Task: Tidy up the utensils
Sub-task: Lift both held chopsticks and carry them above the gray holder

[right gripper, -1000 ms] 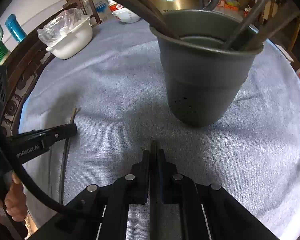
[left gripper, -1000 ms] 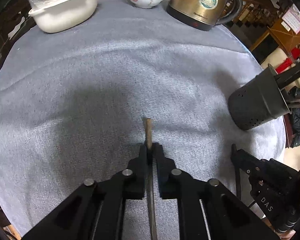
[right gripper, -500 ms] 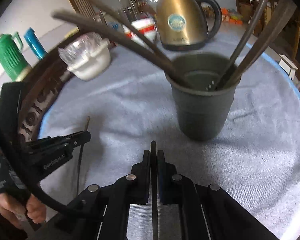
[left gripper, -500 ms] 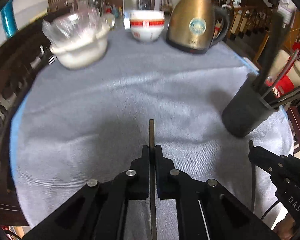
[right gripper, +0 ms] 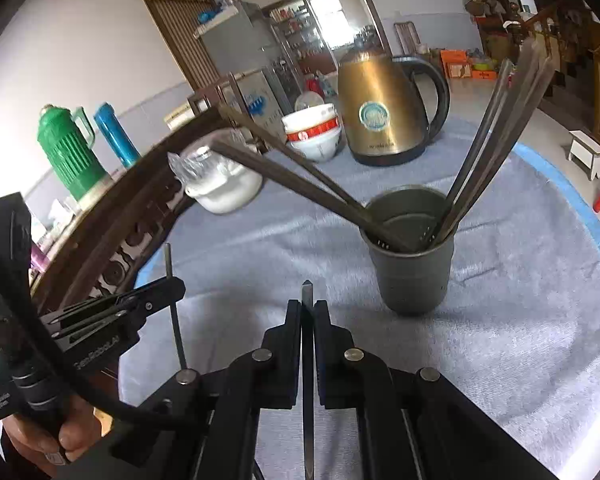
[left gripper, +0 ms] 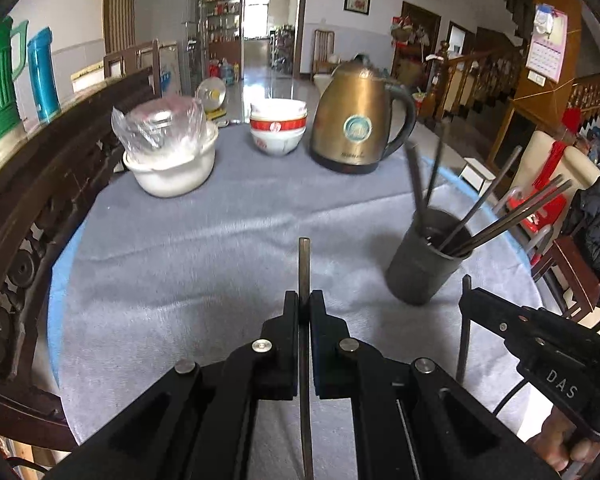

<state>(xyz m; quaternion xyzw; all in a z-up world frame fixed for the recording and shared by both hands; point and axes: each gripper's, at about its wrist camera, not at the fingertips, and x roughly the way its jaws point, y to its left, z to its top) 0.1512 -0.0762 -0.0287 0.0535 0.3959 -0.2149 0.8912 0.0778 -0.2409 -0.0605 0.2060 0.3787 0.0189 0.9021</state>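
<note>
Each hand's gripper pinches one dark chopstick above the grey tablecloth. My left gripper (left gripper: 304,300) is shut on a chopstick (left gripper: 304,264) whose tip sticks out past the pads; the same gripper (right gripper: 172,280) and its stick (right gripper: 171,264) show at the left of the right wrist view. My right gripper (right gripper: 307,308) is shut on another chopstick (right gripper: 307,292), also visible as a gripper (left gripper: 466,300) with a stick (left gripper: 465,344) at the right of the left wrist view. The dark grey holder cup (left gripper: 424,268) (right gripper: 414,272) stands upright ahead, several chopsticks leaning out of it.
At the far side of the table stand a gold kettle (left gripper: 358,128), stacked red-and-white bowls (left gripper: 278,130) and a white bowl under plastic wrap (left gripper: 168,160). A dark carved wooden rail (left gripper: 28,208) curves along the left edge. A hand (right gripper: 52,436) grips the left handle.
Both grippers have risen off the cloth with their chopsticks and tilted up, so the room now shows beyond the table. The holder cup looks smaller and farther away.
</note>
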